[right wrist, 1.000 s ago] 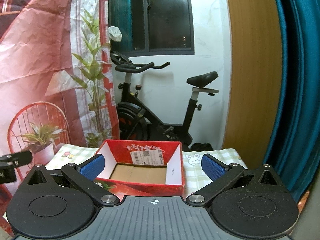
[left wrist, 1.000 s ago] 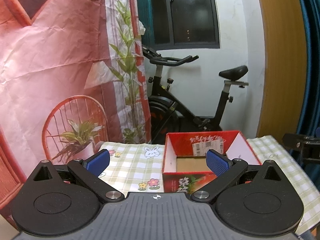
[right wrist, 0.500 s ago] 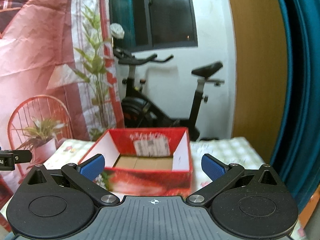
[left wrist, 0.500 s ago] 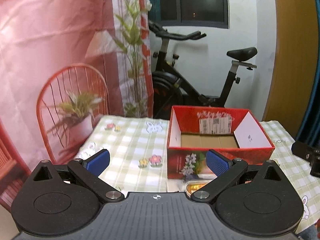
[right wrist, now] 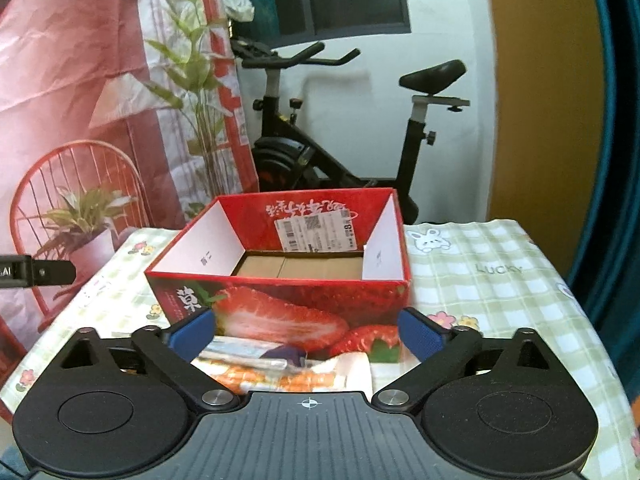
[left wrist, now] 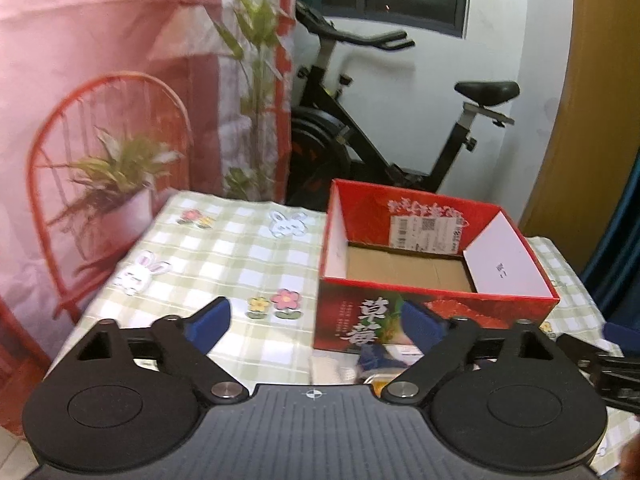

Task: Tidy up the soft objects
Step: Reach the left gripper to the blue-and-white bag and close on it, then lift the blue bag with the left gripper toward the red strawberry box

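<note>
An open red strawberry box (left wrist: 436,304) (right wrist: 280,300) stands on a green checked tablecloth (left wrist: 224,256) (right wrist: 480,276), with only its cardboard floor showing inside. Soft packets lie in front of the box: an orange and white packet (right wrist: 280,376) with a white one (right wrist: 354,368) beside it, partly hidden by my right gripper's body. In the left wrist view they (left wrist: 352,366) show only as a small blurred patch. My left gripper (left wrist: 316,322) is open and empty above the cloth left of the box. My right gripper (right wrist: 306,330) is open and empty above the packets.
A black exercise bike (right wrist: 340,152) stands behind the table against a white wall. A pink printed backdrop (left wrist: 100,80) hangs at the left. A wooden panel (right wrist: 540,100) and teal curtain (right wrist: 616,160) are at the right. The other gripper (left wrist: 608,364) shows at the right edge.
Both grippers have tilted downward and come closer to the table. The box top and the packets in front of it have come into view. Both stay open.
</note>
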The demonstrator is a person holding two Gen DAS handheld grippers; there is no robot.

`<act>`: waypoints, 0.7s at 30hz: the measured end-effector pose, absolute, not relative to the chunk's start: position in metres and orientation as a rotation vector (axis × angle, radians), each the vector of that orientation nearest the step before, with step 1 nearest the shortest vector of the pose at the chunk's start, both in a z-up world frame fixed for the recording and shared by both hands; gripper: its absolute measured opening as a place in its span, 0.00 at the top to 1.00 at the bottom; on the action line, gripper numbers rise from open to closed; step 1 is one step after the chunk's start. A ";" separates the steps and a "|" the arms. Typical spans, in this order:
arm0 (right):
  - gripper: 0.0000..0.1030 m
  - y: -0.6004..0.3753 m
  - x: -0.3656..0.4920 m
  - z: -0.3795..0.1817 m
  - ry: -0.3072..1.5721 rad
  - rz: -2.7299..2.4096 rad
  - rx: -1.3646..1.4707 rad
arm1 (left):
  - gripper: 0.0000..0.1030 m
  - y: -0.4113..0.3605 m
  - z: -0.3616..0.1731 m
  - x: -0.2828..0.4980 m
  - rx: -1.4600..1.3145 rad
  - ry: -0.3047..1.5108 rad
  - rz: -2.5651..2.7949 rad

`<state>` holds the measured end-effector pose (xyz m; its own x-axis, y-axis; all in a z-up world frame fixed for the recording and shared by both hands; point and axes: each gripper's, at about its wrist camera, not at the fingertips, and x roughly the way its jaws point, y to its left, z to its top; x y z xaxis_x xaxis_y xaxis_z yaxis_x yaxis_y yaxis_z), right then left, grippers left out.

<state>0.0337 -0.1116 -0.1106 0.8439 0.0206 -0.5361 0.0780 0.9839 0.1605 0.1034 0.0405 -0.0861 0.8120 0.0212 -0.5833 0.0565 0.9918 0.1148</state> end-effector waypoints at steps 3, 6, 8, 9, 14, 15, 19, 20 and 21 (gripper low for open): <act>0.21 -0.106 0.061 -0.124 0.602 -0.015 0.163 | 0.28 0.034 -0.096 0.120 0.160 0.673 -0.037; 0.30 -0.098 0.079 -0.142 0.653 0.013 0.149 | 0.43 0.029 -0.114 0.133 0.176 0.736 -0.071; 0.36 -0.093 0.081 -0.155 0.698 0.039 0.154 | 0.55 0.025 -0.130 0.138 0.170 0.784 -0.105; 0.37 -0.091 0.079 -0.161 0.715 0.056 0.167 | 0.60 0.024 -0.137 0.139 0.160 0.804 -0.124; 0.37 -0.083 0.060 -0.182 0.752 0.082 0.168 | 0.68 0.021 -0.173 0.136 0.108 0.893 -0.180; 0.37 -0.082 0.058 -0.185 0.755 0.082 0.168 | 0.69 0.020 -0.180 0.135 0.087 0.914 -0.191; 0.37 -0.083 0.054 -0.193 0.765 0.082 0.163 | 0.69 0.011 -0.202 0.122 0.003 0.968 -0.235; 0.37 -0.081 0.053 -0.195 0.768 0.084 0.158 | 0.70 0.012 -0.205 0.122 0.003 0.971 -0.236; 0.37 -0.082 0.053 -0.196 0.770 0.086 0.155 | 0.69 0.012 -0.208 0.122 -0.001 0.974 -0.238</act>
